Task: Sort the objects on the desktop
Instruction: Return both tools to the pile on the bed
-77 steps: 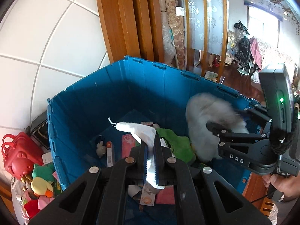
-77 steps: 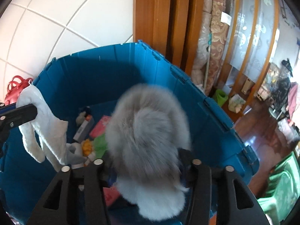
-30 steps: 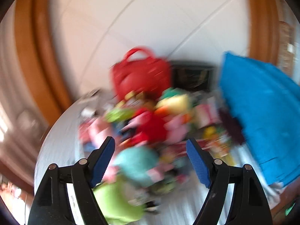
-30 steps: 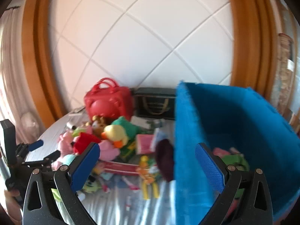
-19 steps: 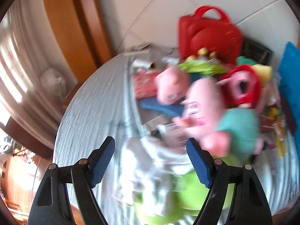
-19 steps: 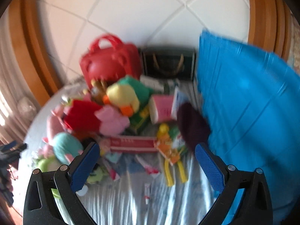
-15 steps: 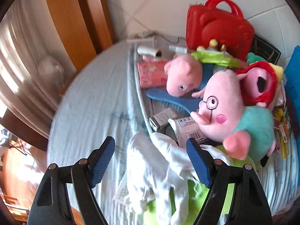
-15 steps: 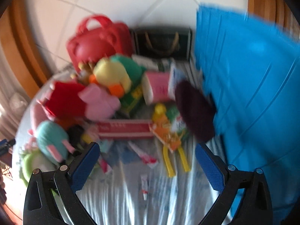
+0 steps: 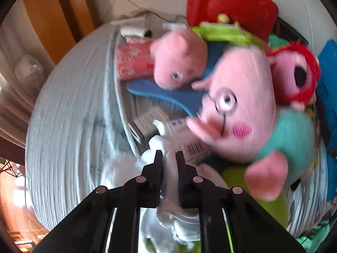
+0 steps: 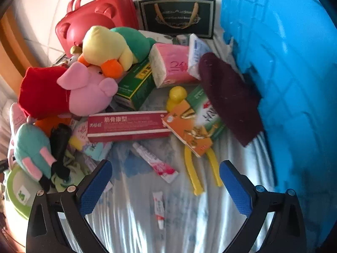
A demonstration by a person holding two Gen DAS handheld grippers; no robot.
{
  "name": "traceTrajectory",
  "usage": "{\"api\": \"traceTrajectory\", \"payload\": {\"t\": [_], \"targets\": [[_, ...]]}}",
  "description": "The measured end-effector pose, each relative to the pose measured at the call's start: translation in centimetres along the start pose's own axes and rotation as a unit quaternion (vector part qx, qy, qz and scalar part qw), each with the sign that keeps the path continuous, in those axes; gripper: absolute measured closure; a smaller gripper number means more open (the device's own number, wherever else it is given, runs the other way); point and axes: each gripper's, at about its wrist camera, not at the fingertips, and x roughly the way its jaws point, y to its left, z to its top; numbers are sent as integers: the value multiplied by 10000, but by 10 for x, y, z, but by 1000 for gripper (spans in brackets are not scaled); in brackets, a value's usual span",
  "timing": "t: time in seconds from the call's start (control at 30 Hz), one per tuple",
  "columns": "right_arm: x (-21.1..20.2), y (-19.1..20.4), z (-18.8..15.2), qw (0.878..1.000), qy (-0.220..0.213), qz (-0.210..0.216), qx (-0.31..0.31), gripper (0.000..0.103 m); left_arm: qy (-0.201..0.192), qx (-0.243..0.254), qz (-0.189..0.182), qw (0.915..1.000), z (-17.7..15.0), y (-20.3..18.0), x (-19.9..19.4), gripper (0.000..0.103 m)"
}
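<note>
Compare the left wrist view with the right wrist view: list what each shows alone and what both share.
Left wrist only: the left gripper closing on a white cloth, a blue comb, and a small pink pig plush.
Right wrist only: the open right gripper above two small tubes, yellow pliers, a duck plush, a long red box, and the blue bin.
Both: the red bag and the teal-bodied pig plush.

We see white tiled wall (image 10: 38, 6) behind table. Orange-brown wooden frame (image 9: 46, 21) stands left of wall. We note pale ribbed cloth (image 9: 69, 116) covering tabletop, and sheer curtain (image 9: 10, 105) hanging beyond table edge.
</note>
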Motion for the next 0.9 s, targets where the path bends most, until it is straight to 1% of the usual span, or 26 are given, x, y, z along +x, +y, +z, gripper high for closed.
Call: {"api": "traceTrajectory", "payload": {"t": [0.13, 0.17, 0.23, 0.33, 0.47, 0.57, 0.73, 0.83, 0.9], "targets": [[19, 4, 15, 9998, 117, 124, 61, 0, -546, -170, 346, 9978, 21, 6, -25, 92], [22, 2, 20, 9998, 132, 85, 131, 0, -668, -172, 375, 9969, 23, 6, -30, 92], [29, -7, 29, 9991, 150, -152, 375, 0, -904, -189, 356, 9951, 31, 4, -41, 92], [37, -28, 40, 9971, 179, -332, 666, 0, -1164, -227, 273, 9926, 39, 6, -48, 92], [49, -58, 47, 9928, 323, -244, 1128, 1, -1145, -191, 226, 9930, 53, 11, -38, 92], [59, -67, 52, 9897, 394, -166, 1363, 0, -1084, -111, 277, 9937, 56, 9, -29, 92], [83, -67, 63, 9842, 558, -311, 1650, 0, -889, -165, 258, 9956, 62, 10, -7, 92], [97, -69, 73, 9814, 608, -568, 1732, 0, -819, -224, 245, 9961, 64, 13, 3, 92], [104, -73, 77, 9790, 657, -553, 1851, 0, -760, -267, 198, 9965, 65, 15, 8, 92]]}}
